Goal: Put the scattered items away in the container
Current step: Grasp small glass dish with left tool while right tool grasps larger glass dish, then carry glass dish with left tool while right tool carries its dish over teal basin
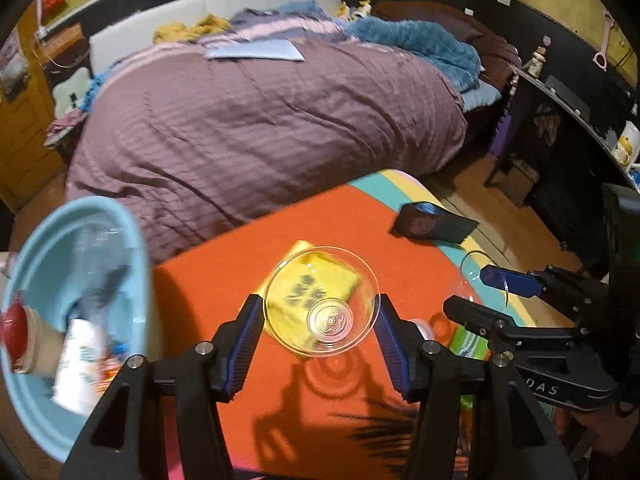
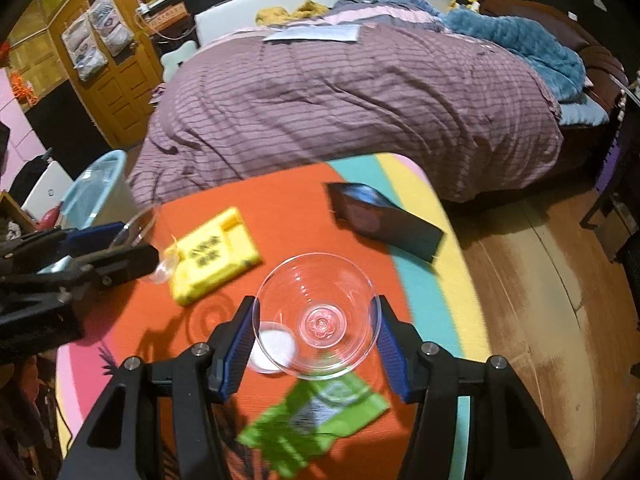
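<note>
Clear cups, one clamped in our left claw (image 1: 322, 320) and one in our right claw (image 2: 316, 328) above the counter (image 2: 288, 200), should travel level to the blue basin (image 1: 48, 240), released gently.

I see an orange mat (image 2: 288, 208) edged in teal, yellow and pink stripes, with a yellow box (image 2: 216, 256) printed in black and a bright green packet (image 2: 316, 412) on it. Both cups (image 1: 322, 306) are clear, my gripper pads (image 1: 394, 344) are blue, the basin (image 1: 38, 264) pale blue. Behind, the quilt (image 1: 260, 120) is mauve with darker stripes.
</note>
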### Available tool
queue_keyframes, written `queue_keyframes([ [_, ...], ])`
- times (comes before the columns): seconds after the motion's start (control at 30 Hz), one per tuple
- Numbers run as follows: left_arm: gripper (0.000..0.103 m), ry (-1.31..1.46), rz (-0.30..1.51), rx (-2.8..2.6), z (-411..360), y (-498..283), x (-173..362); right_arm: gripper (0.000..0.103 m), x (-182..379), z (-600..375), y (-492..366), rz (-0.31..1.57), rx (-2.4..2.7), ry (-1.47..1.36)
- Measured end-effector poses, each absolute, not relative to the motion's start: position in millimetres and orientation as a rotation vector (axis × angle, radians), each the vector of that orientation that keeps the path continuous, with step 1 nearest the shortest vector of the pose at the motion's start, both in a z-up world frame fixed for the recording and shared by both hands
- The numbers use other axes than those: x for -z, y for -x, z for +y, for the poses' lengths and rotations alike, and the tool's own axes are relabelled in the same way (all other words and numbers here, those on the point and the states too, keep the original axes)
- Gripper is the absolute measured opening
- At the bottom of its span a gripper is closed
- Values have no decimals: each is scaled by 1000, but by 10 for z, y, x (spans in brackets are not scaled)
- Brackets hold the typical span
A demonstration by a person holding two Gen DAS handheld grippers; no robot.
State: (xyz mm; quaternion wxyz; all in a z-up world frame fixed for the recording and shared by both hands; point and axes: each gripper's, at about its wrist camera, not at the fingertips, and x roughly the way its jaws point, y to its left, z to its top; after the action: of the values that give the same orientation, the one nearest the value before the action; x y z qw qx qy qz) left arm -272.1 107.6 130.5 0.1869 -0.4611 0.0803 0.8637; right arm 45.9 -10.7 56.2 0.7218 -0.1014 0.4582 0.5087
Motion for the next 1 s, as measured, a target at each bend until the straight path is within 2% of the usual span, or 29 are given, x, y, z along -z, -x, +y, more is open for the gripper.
queue_keyframes([
  [0.43, 60, 1306, 113, -2647, -265, 2546, -1692, 61, -1275, 626, 537, 909, -1315, 257],
  [1.0, 60, 1257, 3, -2760, -1529, 2726, -1875, 61, -1653, 1894, 1610, 853, -1435, 311],
])
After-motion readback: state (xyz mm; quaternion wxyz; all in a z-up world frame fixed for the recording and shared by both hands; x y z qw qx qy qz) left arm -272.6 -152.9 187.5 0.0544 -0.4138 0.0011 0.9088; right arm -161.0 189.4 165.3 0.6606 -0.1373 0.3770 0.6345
